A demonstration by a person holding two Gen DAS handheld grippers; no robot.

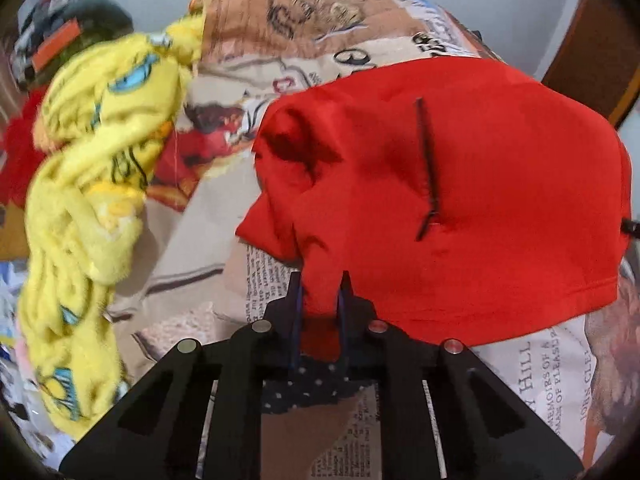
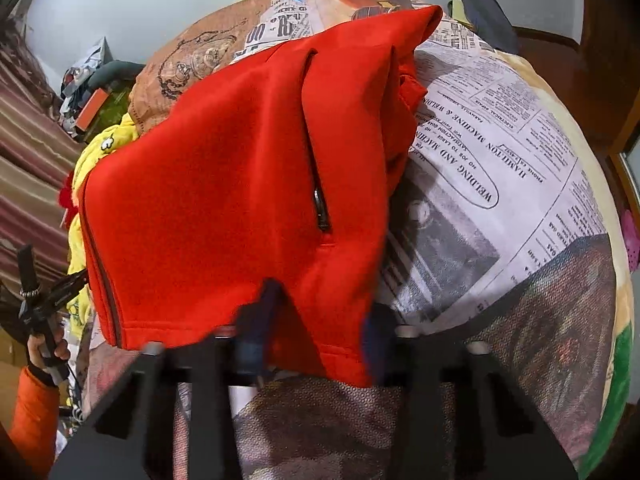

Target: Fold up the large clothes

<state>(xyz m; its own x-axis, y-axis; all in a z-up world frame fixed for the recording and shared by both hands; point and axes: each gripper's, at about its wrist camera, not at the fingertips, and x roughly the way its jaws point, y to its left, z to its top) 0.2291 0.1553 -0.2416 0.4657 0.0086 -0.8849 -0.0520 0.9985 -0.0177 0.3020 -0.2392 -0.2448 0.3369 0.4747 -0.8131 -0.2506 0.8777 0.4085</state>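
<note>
A red zip-pocket garment [image 1: 460,184] lies spread on a bed with a newspaper-print cover [image 1: 532,368]. My left gripper [image 1: 321,300] is shut on the garment's near left corner, with red cloth bunched between its fingers. In the right wrist view the garment [image 2: 224,184] fills the middle. Its near hem runs between the blurred fingers of my right gripper [image 2: 318,332], which is closed on it. At the far left of that view a hand in an orange sleeve [image 2: 34,408] holds the left gripper [image 2: 80,278] at the garment's corner.
A yellow plush blanket [image 1: 88,208] is heaped to the left of the garment. A dark polka-dot cloth [image 1: 312,388] lies under the left gripper. Clutter [image 2: 88,92] sits at the bed's far left, a dark garment [image 2: 484,12] at its far right, and a wooden frame [image 1: 592,60] beyond.
</note>
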